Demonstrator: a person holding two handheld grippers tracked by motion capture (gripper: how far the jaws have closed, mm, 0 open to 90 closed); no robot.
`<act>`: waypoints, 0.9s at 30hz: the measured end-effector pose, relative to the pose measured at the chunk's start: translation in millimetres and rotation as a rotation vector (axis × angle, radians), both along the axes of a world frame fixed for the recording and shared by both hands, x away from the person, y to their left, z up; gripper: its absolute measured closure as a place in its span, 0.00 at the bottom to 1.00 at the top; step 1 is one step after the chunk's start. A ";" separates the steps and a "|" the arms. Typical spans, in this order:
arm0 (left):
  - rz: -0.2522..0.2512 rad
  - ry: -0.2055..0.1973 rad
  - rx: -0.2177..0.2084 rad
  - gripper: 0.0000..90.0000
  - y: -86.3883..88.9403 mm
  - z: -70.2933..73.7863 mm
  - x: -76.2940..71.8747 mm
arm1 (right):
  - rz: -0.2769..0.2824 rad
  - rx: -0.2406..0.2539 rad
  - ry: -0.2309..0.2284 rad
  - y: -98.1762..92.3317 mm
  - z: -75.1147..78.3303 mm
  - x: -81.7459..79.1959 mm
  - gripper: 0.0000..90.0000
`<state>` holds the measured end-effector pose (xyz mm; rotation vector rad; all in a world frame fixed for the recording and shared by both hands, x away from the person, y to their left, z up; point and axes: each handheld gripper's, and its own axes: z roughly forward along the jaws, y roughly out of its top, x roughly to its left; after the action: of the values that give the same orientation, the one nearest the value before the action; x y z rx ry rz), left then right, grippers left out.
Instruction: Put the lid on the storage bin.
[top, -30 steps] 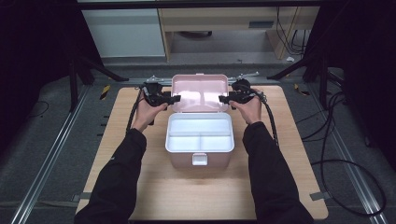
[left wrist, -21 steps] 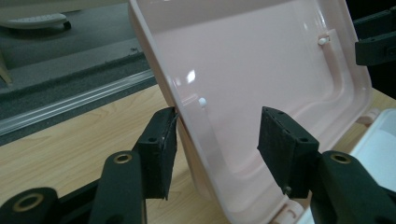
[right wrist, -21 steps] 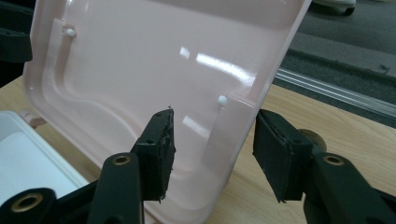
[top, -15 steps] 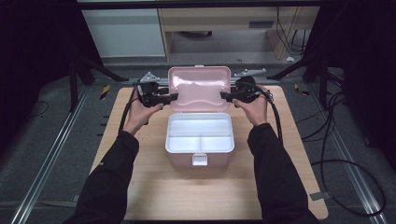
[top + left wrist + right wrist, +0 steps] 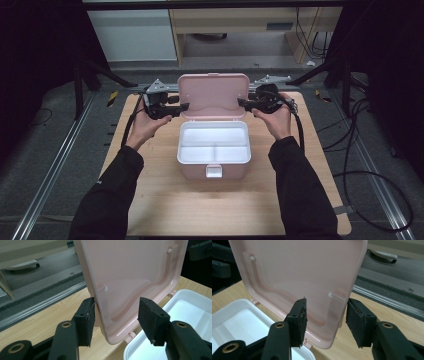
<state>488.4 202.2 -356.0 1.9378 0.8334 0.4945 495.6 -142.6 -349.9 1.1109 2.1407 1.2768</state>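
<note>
A pink box with a white divided tray stands mid-table, its pink lid raised nearly upright at the back. My left gripper straddles the lid's left edge. In the left gripper view the lid passes between the jaws; the outer pad touches it and the inner pad stands off. My right gripper straddles the right edge. Its jaws have just been closing with the lid between them, and a gap remains at the outer pad.
The box sits on a wooden table with bare board in front and at both sides. A white latch faces the person. Metal rails run along the table's sides, and cables lie on the floor at the right.
The lid has swung up and back to nearly upright. Both hands have moved up and away from the person with it.
</note>
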 end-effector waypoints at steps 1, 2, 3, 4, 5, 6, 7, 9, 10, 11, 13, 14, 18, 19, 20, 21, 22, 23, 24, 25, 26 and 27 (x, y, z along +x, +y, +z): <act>0.000 -0.003 0.004 0.53 -0.3 0.5 -1.5 | -0.001 -0.005 0.001 0.5 1.3 -1.7 0.57; -0.002 -0.007 0.008 0.53 -0.4 0.9 -3.3 | 0.001 -0.013 0.000 0.6 2.2 -3.0 0.57; -0.003 -0.009 0.008 0.53 -0.4 1.1 -4.7 | 0.004 -0.019 -0.001 0.6 3.0 -4.3 0.57; -0.005 -0.011 0.008 0.53 -0.3 1.4 -6.8 | 0.004 -0.022 -0.001 0.8 3.5 -5.6 0.57; -0.007 -0.016 0.011 0.53 -0.2 1.6 -9.6 | 0.006 -0.032 -0.004 0.9 4.2 -7.0 0.58; -0.008 -0.017 0.015 0.53 -0.1 1.7 -11.0 | 0.008 -0.040 -0.005 1.1 5.5 -9.0 0.58; -0.010 -0.017 0.019 0.53 -0.1 1.9 -13.0 | 0.009 -0.045 -0.005 1.3 6.2 -10.3 0.58; -0.011 -0.022 0.029 0.53 -0.2 2.5 -17.0 | 0.012 -0.059 -0.009 1.8 8.1 -14.2 0.59; -0.011 -0.026 0.029 0.53 -0.3 2.6 -19.9 | 0.013 -0.064 -0.009 2.0 8.6 -15.7 0.59; -0.011 -0.028 0.032 0.53 -0.3 2.6 -21.7 | 0.013 -0.070 -0.010 2.3 9.4 -18.5 0.60; -0.009 -0.033 0.030 0.54 -0.2 2.5 -26.5 | 0.009 -0.069 -0.015 1.9 9.4 -22.8 0.62; -0.008 -0.034 0.032 0.54 -0.2 2.6 -28.7 | 0.004 -0.060 -0.021 1.1 8.6 -25.8 0.63; -0.006 -0.048 0.059 0.56 -1.0 2.4 -37.4 | 0.001 -0.071 -0.030 1.1 7.8 -34.6 0.66; -0.005 -0.050 0.066 0.57 -0.9 2.2 -38.6 | 0.001 -0.080 -0.031 1.4 8.0 -37.7 0.67; -0.001 -0.048 0.066 0.59 -0.7 1.4 -40.6 | 0.000 -0.080 -0.033 1.2 8.0 -39.4 0.68; 0.002 -0.045 0.065 0.61 -0.5 1.0 -41.8 | -0.004 -0.078 -0.033 0.5 7.8 -42.3 0.70; 0.003 -0.041 0.064 0.62 -0.3 0.3 -43.2 | -0.003 -0.076 -0.033 -0.1 7.5 -44.0 0.71; 0.004 -0.038 0.071 0.63 -0.1 -0.1 -44.7 | -0.001 -0.077 -0.035 -0.9 7.2 -46.3 0.73; 0.008 -0.040 0.080 0.65 -0.1 -0.6 -46.8 | 0.000 -0.076 -0.040 -1.9 6.7 -48.6 0.75; 0.011 -0.038 0.090 0.68 0.0 -0.7 -48.6 | 0.002 -0.083 -0.040 -2.6 6.3 -51.4 0.77; 0.013 -0.036 0.095 0.69 0.2 -0.7 -50.5 | 0.001 -0.087 -0.044 -3.1 5.8 -53.6 0.79; 0.012 -0.034 0.103 0.72 0.7 -0.6 -51.7 | -0.001 -0.090 -0.048 -3.4 5.2 -56.1 0.82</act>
<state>436.7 202.8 -356.6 2.0140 0.8121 0.5860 439.5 -146.1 -344.7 1.0343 2.1392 1.1822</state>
